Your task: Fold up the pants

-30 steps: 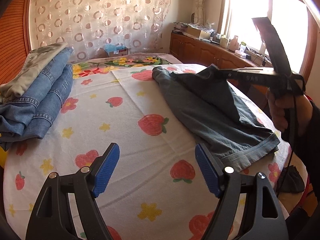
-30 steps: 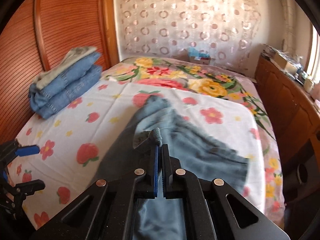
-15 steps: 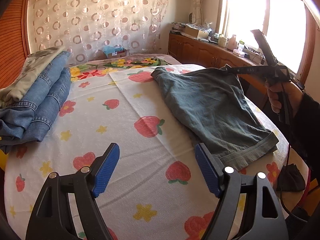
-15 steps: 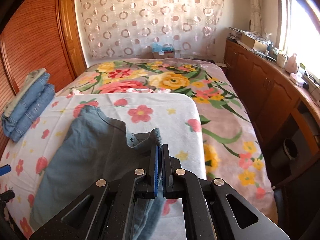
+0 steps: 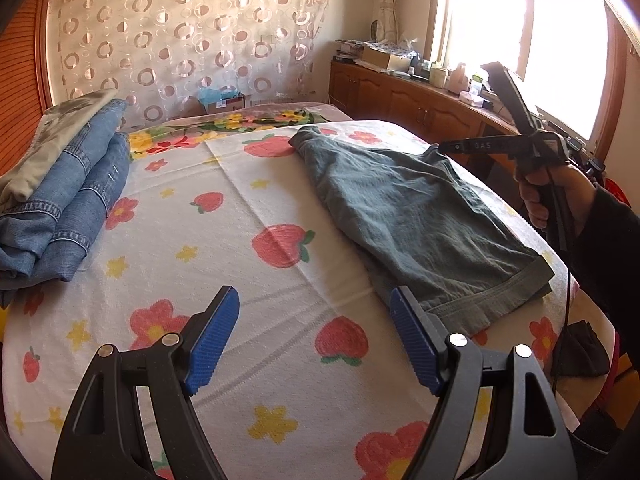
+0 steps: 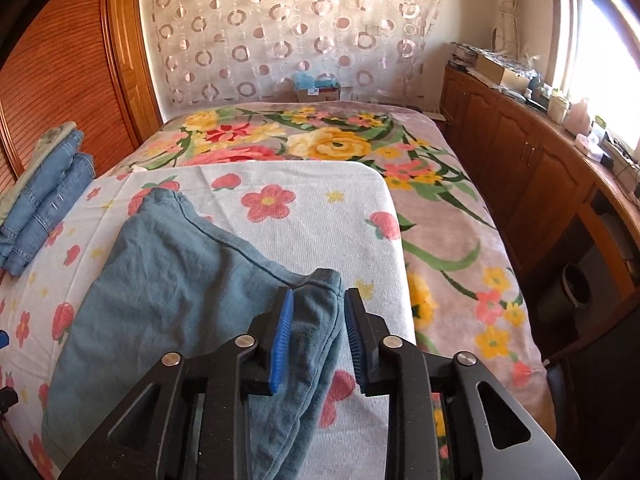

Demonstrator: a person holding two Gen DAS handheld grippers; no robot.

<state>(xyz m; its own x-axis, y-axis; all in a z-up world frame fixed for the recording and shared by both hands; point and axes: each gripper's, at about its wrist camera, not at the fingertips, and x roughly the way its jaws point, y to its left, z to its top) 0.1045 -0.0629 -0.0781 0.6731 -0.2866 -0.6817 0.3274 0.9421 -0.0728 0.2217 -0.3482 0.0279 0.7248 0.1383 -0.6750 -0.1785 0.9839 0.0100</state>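
Grey-green pants point(image 5: 416, 216) lie folded on the white strawberry-print towel point(image 5: 224, 240) on the bed, at the right. They also show in the right wrist view point(image 6: 176, 288). My left gripper point(image 5: 316, 338) is open and empty above the towel, just left of the pants' hem. My right gripper point(image 6: 316, 332) is open, its blue pads either side of a pants corner that droops between them. In the left wrist view the right gripper point(image 5: 440, 147) sits at the pants' far right corner.
A stack of folded jeans point(image 5: 68, 200) lies at the towel's left, also in the right wrist view point(image 6: 44, 196). A floral blanket point(image 6: 440, 216) covers the bed beyond. A wooden cabinet point(image 6: 532, 176) with clutter runs along the right under the window.
My right gripper carried the pants' corner to the right, spread the cloth flat and then opened its jaws. My left gripper has stayed open in place.
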